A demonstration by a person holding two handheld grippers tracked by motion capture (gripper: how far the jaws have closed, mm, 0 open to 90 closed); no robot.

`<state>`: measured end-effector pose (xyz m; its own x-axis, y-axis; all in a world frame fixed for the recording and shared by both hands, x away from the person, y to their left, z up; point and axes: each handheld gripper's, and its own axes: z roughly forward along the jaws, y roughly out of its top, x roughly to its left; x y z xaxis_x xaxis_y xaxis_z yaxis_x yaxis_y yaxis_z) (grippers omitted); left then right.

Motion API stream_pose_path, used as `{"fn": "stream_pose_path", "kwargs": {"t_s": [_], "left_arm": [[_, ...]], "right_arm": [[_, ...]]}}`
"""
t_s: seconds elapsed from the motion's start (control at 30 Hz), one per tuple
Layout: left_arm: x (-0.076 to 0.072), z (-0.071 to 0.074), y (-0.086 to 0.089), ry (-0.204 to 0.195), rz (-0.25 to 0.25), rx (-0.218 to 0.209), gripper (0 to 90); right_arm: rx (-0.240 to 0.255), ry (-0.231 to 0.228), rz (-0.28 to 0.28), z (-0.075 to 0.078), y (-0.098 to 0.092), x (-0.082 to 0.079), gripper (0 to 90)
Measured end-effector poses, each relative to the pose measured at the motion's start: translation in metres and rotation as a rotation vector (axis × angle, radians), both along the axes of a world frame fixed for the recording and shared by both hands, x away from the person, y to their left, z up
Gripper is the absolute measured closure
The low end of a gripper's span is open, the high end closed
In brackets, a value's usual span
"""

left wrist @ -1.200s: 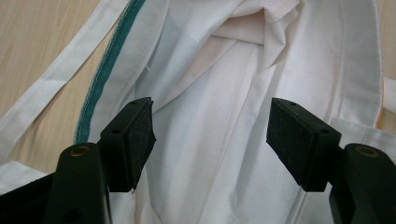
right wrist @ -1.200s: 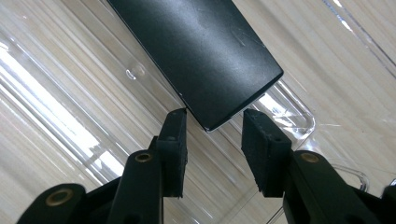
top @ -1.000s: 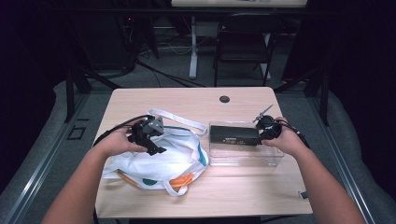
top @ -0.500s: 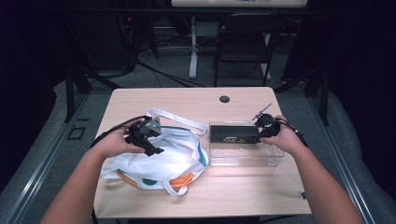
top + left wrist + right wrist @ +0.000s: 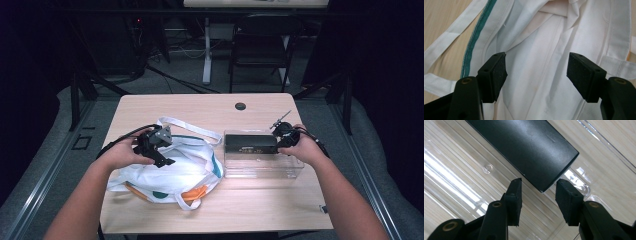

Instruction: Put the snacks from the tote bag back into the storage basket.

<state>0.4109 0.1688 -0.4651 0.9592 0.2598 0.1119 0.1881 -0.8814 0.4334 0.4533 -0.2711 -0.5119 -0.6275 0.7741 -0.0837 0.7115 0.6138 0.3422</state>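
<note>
A white cloth bag (image 5: 175, 170) with a teal seam lies on the left of the table. My left gripper (image 5: 157, 150) hovers over it, and in the left gripper view the jaws (image 5: 536, 66) stand wide apart above the bag's fabric (image 5: 544, 62), gripping nothing. A long black box (image 5: 250, 142) rests in a clear plastic tray (image 5: 260, 167) on the right. My right gripper (image 5: 280, 137) is at the box's right end. Its jaws (image 5: 539, 182) have just been opening. The corner of the box (image 5: 524, 147) sits between the tips, and the pads stand off it.
The bag's white straps (image 5: 190, 127) trail toward the table's middle, and something orange (image 5: 192, 192) peeks out at its near edge. A round black grommet (image 5: 240, 106) sits near the far edge. A chair (image 5: 260, 45) stands behind the table.
</note>
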Motion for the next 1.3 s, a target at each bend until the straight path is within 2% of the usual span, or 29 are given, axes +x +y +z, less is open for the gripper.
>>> {"fn": "stream_pose_path", "kwargs": {"t_s": [0.17,0.23,0.27,0.3,0.33,0.4,0.43,0.53,0.7,0.73,0.9,0.97,1.0,1.03,1.07,1.23,1.3], "left_arm": [[-0.001,0.001,0.001,0.001,0.003,-0.001,32.1],[-0.001,0.001,0.002,0.001,0.007,-0.002,32.1],[-0.001,0.001,0.002,0.000,0.008,-0.002,32.1],[-0.001,0.001,0.002,-0.002,0.007,-0.001,32.1],[-0.001,0.001,0.002,-0.001,0.009,-0.002,32.2],[-0.001,0.002,0.003,0.000,0.008,0.000,32.2],[-0.001,0.002,0.003,-0.002,0.010,-0.001,32.2],[-0.001,0.003,0.003,-0.007,0.012,0.001,32.3],[-0.001,0.003,0.004,-0.007,0.023,-0.002,32.5],[-0.001,0.003,0.004,-0.008,0.025,-0.002,32.6],[-0.002,0.005,0.006,-0.023,0.039,-0.004,33.5],[-0.002,0.005,0.006,-0.025,0.039,-0.004,33.8],[-0.002,0.006,0.007,-0.024,0.041,-0.006,33.8],[-0.002,0.006,0.007,-0.023,0.044,-0.007,33.8],[-0.002,0.006,0.008,-0.026,0.046,-0.007,33.9],[-0.003,0.005,0.011,-0.026,0.063,-0.010,34.8],[-0.004,0.004,0.012,-0.025,0.068,-0.008,34.9]], "right_arm": [[-0.007,0.019,0.018,0.004,-0.001,-0.002,56.2],[0.006,0.006,0.008,0.004,-0.002,-0.004,56.2],[-0.010,0.019,0.023,0.007,-0.003,-0.004,56.0],[0.034,-0.001,-0.001,0.005,-0.002,-0.006,55.9],[-0.013,0.028,0.032,0.009,-0.004,-0.005,56.0],[0.022,-0.003,0.006,0.008,-0.004,-0.008,56.0],[-0.001,0.010,0.021,0.011,-0.004,-0.008,56.0],[0.009,0.002,0.016,0.013,-0.005,-0.011,56.0],[-0.016,-0.003,0.027,0.021,-0.007,-0.018,56.1],[0.006,-0.010,0.020,0.022,-0.006,-0.020,56.1],[0.005,-0.016,0.036,0.030,-0.008,-0.025,56.1],[0.024,-0.032,0.030,0.032,-0.008,-0.028,56.1],[0.015,-0.023,0.043,0.035,-0.009,-0.029,56.1],[0.036,-0.033,0.036,0.035,-0.008,-0.030,56.1],[0.022,-0.038,0.042,0.037,-0.008,-0.031,56.1],[0.046,-0.041,0.055,0.041,-0.005,-0.035,56.1],[0.031,-0.037,0.070,0.042,-0.003,-0.037,56.1]]}}
